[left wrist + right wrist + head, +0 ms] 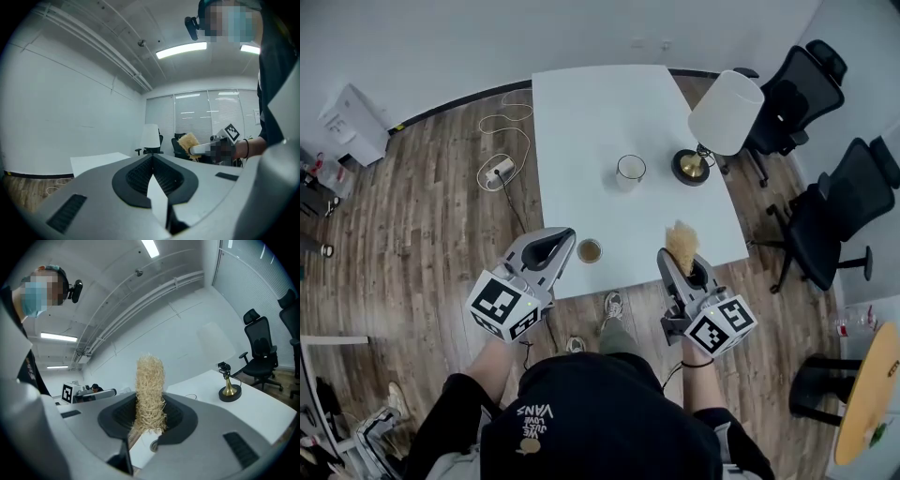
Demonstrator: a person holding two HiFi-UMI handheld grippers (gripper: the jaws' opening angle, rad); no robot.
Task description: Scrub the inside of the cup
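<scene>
I'm holding my left gripper (557, 247) fully closed and empty, while my right gripper (678, 265) is clamping a scrubber (682, 242), both well apart from the cup (630, 171).

The table (581, 122) is showing a smooth, matt white top; the floor (422, 216) is looking like grained wood. Near the table's right edge the cup (630, 171) is looking like clear glass — the lamp base (692, 168) is gleaming like polished brass. The scrubber (150, 390) is looking coarse and straw-like.
</scene>
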